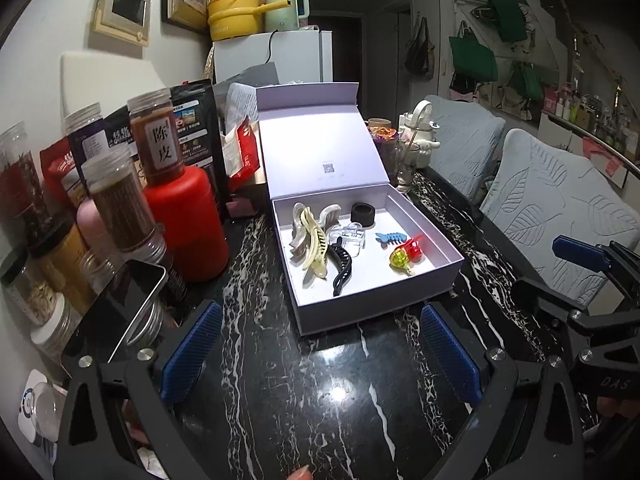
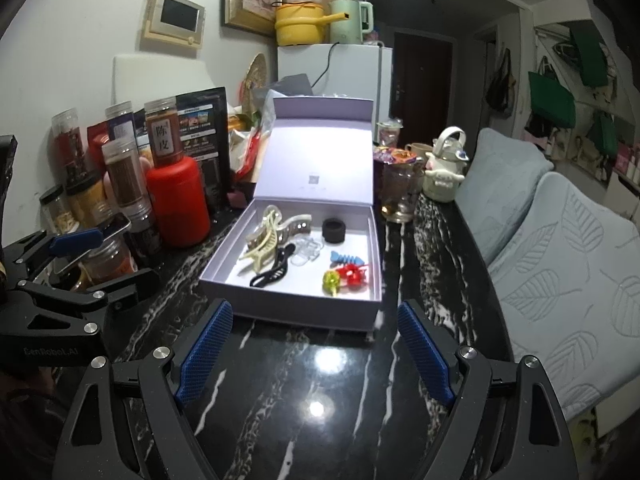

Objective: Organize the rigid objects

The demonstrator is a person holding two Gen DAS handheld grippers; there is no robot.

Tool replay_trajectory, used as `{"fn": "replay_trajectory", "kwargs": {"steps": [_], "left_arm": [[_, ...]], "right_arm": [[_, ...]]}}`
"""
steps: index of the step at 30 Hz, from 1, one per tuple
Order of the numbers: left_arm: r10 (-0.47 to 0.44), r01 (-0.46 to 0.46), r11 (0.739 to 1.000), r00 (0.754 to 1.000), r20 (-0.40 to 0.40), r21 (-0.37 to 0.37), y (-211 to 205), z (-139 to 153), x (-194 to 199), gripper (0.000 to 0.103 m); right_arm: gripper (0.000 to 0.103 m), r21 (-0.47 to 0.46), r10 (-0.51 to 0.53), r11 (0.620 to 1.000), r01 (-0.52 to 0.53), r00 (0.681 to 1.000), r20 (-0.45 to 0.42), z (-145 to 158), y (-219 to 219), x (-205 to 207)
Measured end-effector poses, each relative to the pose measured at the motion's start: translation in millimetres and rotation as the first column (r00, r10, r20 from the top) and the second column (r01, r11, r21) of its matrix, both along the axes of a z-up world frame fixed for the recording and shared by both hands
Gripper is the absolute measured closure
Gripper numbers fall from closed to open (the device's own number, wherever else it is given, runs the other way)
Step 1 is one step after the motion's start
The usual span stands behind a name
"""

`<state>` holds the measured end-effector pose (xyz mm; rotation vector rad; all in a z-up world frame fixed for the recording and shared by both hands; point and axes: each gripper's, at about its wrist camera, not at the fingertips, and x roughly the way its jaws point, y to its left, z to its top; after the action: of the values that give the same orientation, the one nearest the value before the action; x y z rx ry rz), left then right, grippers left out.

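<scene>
A pale lilac box (image 1: pixel 376 300) (image 2: pixel 288 312) stands on the black marble table with its lid up. Inside lie a cream hair claw (image 1: pixel 312 240) (image 2: pixel 262 246), a black claw (image 1: pixel 342 268) (image 2: pixel 272 272), a clear clip (image 1: pixel 348 236) (image 2: pixel 306 250), a black ring (image 1: pixel 363 214) (image 2: pixel 335 231), a blue fishbone clip (image 1: pixel 390 237) (image 2: pixel 346 258), a red clip (image 1: pixel 414 248) (image 2: pixel 354 274) and a yellow-green clip (image 1: pixel 400 260) (image 2: pixel 332 280). My left gripper (image 1: pixel 320 352) and right gripper (image 2: pixel 316 348) both hang open and empty just before the box's near wall.
Jars (image 1: pixel 120 200), a red container (image 1: pixel 184 220) and packets crowd the table's left side. A phone (image 1: pixel 116 316) lies on jar lids at near left. A glass (image 2: pixel 400 192) and white teapot (image 2: pixel 444 176) stand behind the box. Grey-covered chairs (image 2: pixel 560 260) line the right edge.
</scene>
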<state>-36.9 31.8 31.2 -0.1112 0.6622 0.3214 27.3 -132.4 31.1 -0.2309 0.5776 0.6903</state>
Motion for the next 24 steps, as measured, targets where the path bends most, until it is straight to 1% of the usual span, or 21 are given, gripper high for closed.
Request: {"fn": "replay_trajectory", "kwargs": {"steps": [16,21,24], "left_arm": [[-0.01,0.01,1.0,1.0,-0.018,-0.001,-4,-9,-3,0.001],[-0.019,0.018,1.0,1.0,-0.023,-0.022,-4,-11,-3,0.001],[-0.019,0.018,1.0,1.0,-0.025,-0.021,-4,-12,-3,0.001]], "right_arm": [[0.017,0.002,-0.023,1.0,0.023,1.0,-0.018,-8,-10,-2],[0.017,0.0,-0.03,1.0,0.03,0.999,-0.023,-10,-12,-1],[0.017,-0.001,-0.035,0.999,0.035,0.999,-0.027,-12,-13,0]]}}
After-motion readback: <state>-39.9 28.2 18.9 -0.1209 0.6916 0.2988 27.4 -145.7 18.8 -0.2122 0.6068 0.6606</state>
